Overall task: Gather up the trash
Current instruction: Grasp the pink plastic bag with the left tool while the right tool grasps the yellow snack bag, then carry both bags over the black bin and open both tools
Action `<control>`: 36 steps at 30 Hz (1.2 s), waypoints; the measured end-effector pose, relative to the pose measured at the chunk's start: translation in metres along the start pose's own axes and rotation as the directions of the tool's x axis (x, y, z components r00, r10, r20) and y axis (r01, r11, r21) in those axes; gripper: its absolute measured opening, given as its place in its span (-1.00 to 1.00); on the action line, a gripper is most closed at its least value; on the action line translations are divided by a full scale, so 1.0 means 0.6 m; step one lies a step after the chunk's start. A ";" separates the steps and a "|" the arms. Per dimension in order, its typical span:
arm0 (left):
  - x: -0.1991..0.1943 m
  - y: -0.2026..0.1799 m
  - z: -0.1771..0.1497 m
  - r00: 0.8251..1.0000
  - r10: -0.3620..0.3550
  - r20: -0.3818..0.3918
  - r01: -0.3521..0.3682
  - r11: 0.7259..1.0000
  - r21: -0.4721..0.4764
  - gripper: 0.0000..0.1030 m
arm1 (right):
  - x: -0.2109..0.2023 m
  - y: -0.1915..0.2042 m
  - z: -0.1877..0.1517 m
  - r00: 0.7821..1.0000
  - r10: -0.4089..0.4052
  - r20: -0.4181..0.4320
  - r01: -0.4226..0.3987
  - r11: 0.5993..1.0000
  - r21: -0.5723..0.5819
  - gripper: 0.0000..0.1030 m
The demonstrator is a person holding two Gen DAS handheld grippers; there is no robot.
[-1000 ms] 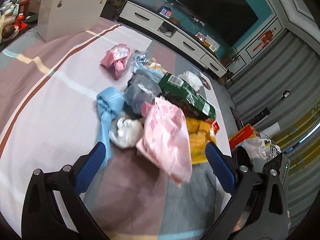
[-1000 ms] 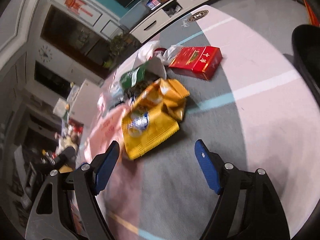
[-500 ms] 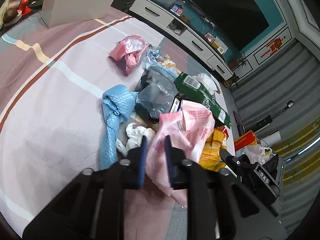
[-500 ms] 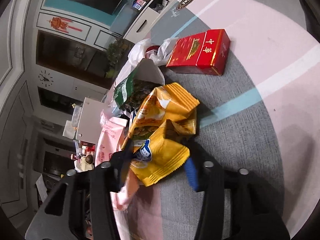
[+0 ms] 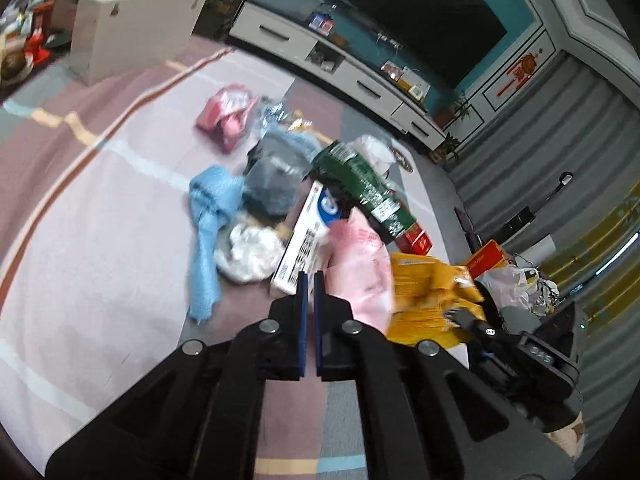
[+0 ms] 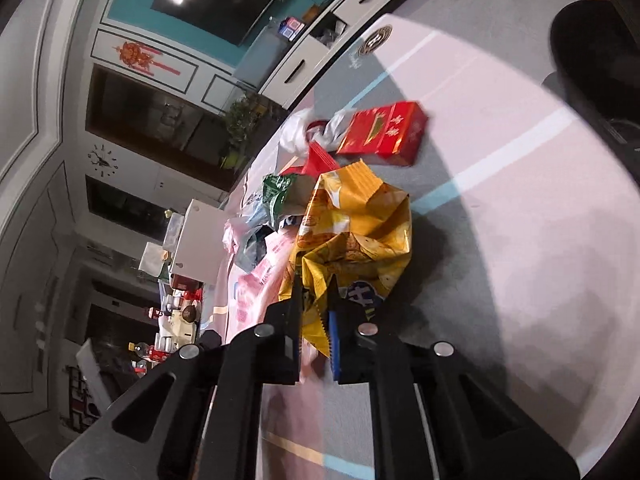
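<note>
The left tongs [image 5: 308, 280] are pinching the edge of a pink plastic bag [image 5: 360, 268], jaws nearly together. The right tongs [image 6: 314, 300] are gripping a crumpled yellow snack bag [image 6: 356, 224], jaws narrow. Both bags are lying in the trash pile on the striped carpet [image 5: 100, 208], near a red box [image 6: 384, 134].

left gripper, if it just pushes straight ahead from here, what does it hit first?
Likely the white barcode box, lying just past the left gripper, with the pink bag right beside that line. Depth is hard to judge through the fisheye.
</note>
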State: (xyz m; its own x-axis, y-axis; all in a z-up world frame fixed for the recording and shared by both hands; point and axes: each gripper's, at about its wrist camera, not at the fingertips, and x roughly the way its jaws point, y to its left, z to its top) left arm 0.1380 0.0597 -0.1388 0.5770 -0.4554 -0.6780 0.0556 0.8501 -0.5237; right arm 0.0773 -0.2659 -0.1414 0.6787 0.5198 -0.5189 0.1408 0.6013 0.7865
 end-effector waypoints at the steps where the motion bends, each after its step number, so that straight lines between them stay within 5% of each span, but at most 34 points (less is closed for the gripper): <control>1: 0.003 0.003 -0.002 1.000 0.009 -0.007 -0.009 1.000 -0.003 -0.71 | -0.008 -0.002 0.000 1.000 0.000 0.007 0.000 1.000 -0.002 -0.78; 4: 0.014 0.005 -0.007 1.000 -0.006 -0.031 0.006 1.000 -0.006 -0.12 | -0.032 -0.010 -0.001 1.000 -0.005 0.028 0.005 1.000 -0.005 -0.78; 12: 0.063 -0.039 -0.008 0.998 -0.004 -0.068 0.010 0.996 0.084 0.05 | -0.062 -0.017 0.002 0.999 -0.002 0.050 0.003 1.000 -0.015 -0.77; 14: 0.085 -0.040 -0.008 0.996 0.016 -0.088 -0.009 0.996 0.087 -0.01 | -0.068 -0.015 0.002 0.998 -0.007 0.058 0.009 1.000 -0.027 -0.77; 16: 0.094 -0.040 -0.011 0.995 0.013 -0.104 -0.004 0.996 0.088 -0.69 | -0.071 -0.017 0.005 0.998 -0.010 0.060 0.012 1.000 -0.027 -0.77; 30: -0.021 -0.111 -0.034 0.994 -0.105 -0.036 0.110 0.973 0.203 -0.78 | -0.155 -0.031 0.006 0.987 -0.016 0.161 0.023 0.999 -0.042 -0.77; 36: -0.019 -0.214 -0.041 0.984 -0.167 -0.062 0.178 0.930 0.321 -0.78 | -0.234 -0.051 0.013 0.941 -0.110 0.321 0.140 0.988 -0.070 -0.77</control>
State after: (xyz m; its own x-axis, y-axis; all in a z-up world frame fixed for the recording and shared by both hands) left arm 0.1043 -0.0509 -0.0767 0.5082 -0.6067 -0.6113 0.4165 0.7944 -0.4421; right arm -0.0166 -0.3620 -0.0901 0.8542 0.2278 -0.4675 0.1837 0.7088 0.6810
